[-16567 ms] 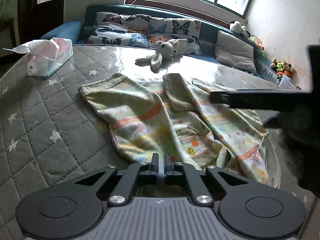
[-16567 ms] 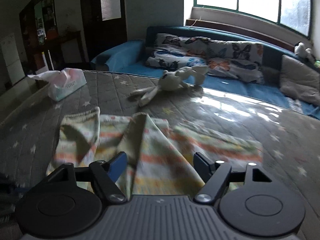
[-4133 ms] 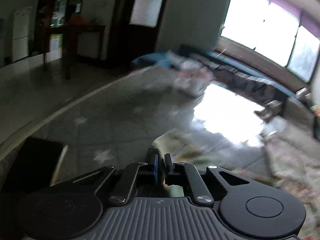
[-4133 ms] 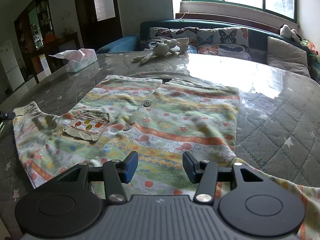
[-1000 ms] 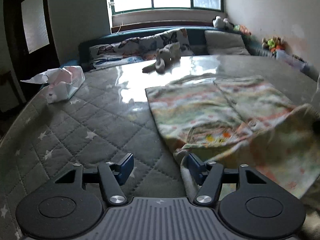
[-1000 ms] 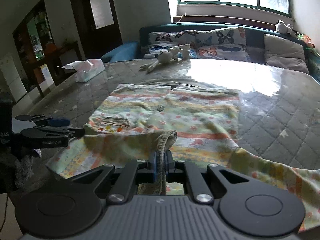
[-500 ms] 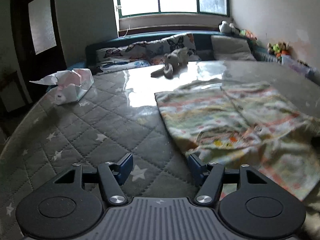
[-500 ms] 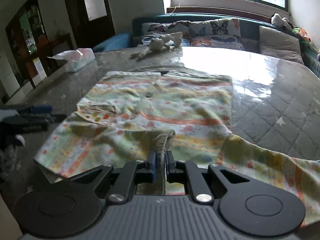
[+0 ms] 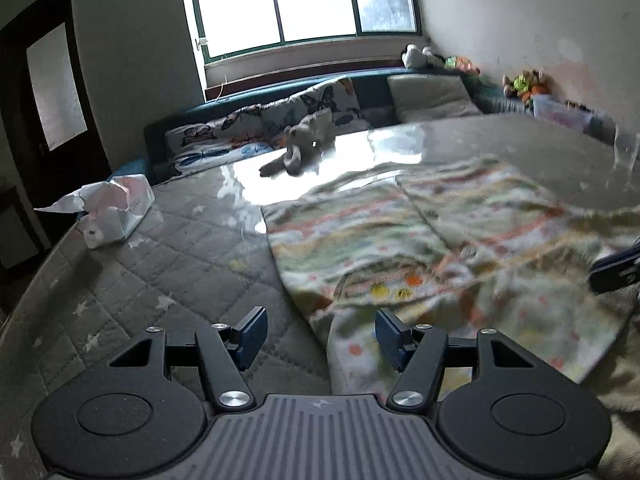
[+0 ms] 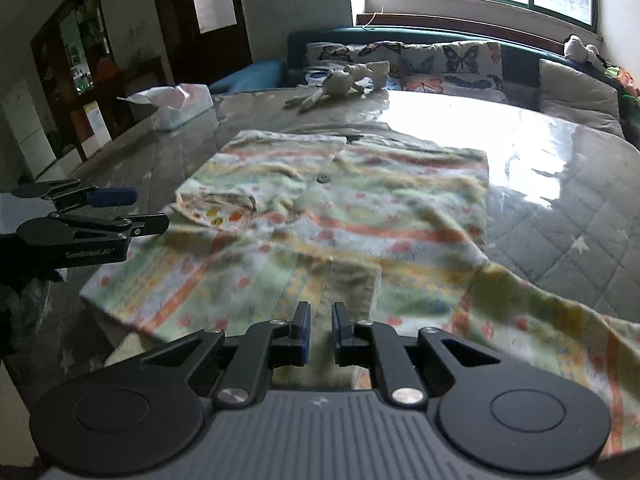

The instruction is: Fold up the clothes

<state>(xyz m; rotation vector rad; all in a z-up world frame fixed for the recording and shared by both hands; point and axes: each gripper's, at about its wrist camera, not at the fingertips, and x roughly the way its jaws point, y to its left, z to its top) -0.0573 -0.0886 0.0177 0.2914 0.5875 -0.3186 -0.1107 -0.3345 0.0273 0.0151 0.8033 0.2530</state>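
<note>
In the left wrist view, the pastel striped and printed cotton shirt (image 9: 420,240) lies flat on the grey quilted star-patterned table (image 9: 160,272), stretching away toward the window; its near hem edge runs between the parted fingers of the left claw (image 9: 318,332), which stands released and grips nothing. In the right wrist view, the right claw (image 10: 318,330) sits at the shirt's near hem, fingers slightly apart with a fold of hem cloth between them and no firm pinch showing, while the left claw hovers beside the shirt's left edge.
</note>
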